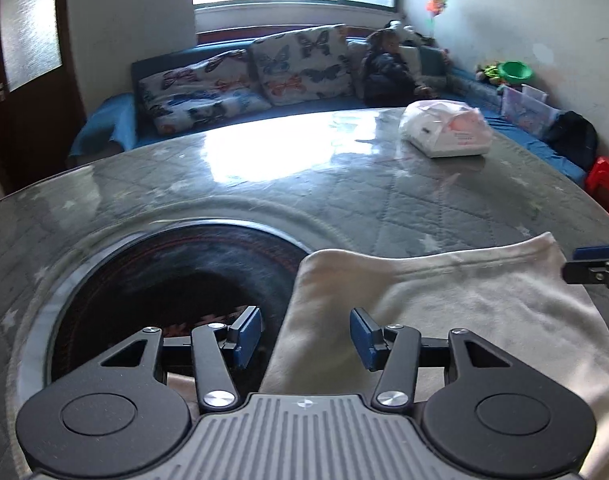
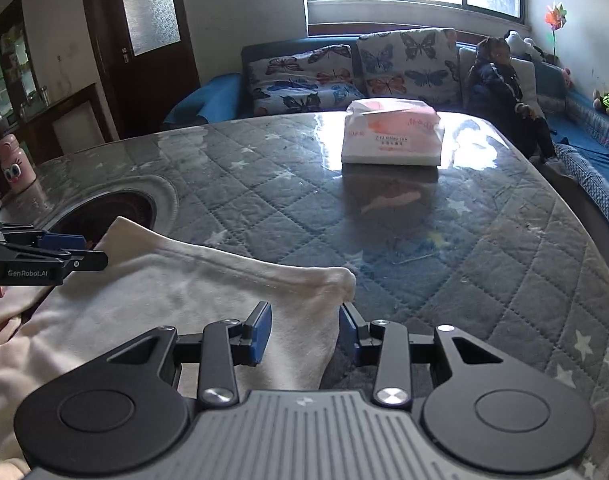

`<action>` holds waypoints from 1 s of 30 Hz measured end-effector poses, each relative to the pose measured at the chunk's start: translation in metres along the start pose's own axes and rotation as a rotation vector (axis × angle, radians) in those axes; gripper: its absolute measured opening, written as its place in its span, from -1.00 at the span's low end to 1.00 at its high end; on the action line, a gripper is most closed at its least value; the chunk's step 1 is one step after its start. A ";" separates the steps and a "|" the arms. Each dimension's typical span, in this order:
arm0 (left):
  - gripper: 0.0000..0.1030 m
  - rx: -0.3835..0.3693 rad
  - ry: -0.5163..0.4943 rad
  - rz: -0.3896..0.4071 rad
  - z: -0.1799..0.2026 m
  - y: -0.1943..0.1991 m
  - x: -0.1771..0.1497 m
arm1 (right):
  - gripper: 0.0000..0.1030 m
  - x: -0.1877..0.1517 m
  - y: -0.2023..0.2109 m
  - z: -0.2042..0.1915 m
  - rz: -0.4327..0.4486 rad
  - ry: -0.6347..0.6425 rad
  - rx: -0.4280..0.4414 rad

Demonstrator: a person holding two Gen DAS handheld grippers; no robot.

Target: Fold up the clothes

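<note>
Left gripper: fingers part open, astride the cloth's left fold, gripping nothing.
Garment: cream cloth lying at the counter's near edge, beside the round dark recess.
Handling: likely soft, light, limp; best taken at the far hem corners.
Right gripper: fingers part open around the right corner, pads not pressing.
</note>
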State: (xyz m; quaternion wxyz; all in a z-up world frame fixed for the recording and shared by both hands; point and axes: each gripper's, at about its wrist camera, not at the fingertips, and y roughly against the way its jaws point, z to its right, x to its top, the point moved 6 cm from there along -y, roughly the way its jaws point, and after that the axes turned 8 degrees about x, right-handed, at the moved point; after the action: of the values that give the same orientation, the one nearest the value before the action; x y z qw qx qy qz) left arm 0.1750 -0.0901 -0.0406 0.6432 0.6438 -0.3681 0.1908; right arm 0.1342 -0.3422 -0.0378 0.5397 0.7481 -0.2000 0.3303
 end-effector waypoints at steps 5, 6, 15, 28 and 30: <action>-0.86 -0.025 0.002 0.015 0.007 0.002 0.000 | -0.28 -0.001 -0.006 0.002 -0.002 -0.007 0.006; -0.87 -0.033 0.002 0.025 0.010 0.006 0.000 | -0.28 -0.001 -0.006 0.002 -0.001 -0.008 0.006; -0.50 -0.286 -0.165 0.091 0.056 0.052 -0.021 | -0.27 -0.002 -0.009 0.002 -0.002 -0.007 0.011; -0.02 -0.175 -0.088 0.048 0.030 0.018 -0.006 | -0.27 -0.001 -0.015 -0.001 -0.016 0.012 0.012; -0.01 -0.174 -0.057 0.039 0.026 0.014 -0.006 | -0.27 0.000 -0.016 -0.002 -0.017 0.017 0.012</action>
State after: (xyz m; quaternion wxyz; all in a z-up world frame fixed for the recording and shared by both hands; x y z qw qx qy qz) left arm 0.1550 -0.1122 -0.0380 0.6821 0.5835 -0.4136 0.1523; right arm 0.1439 -0.3352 -0.0482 0.5395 0.7503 -0.1870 0.3333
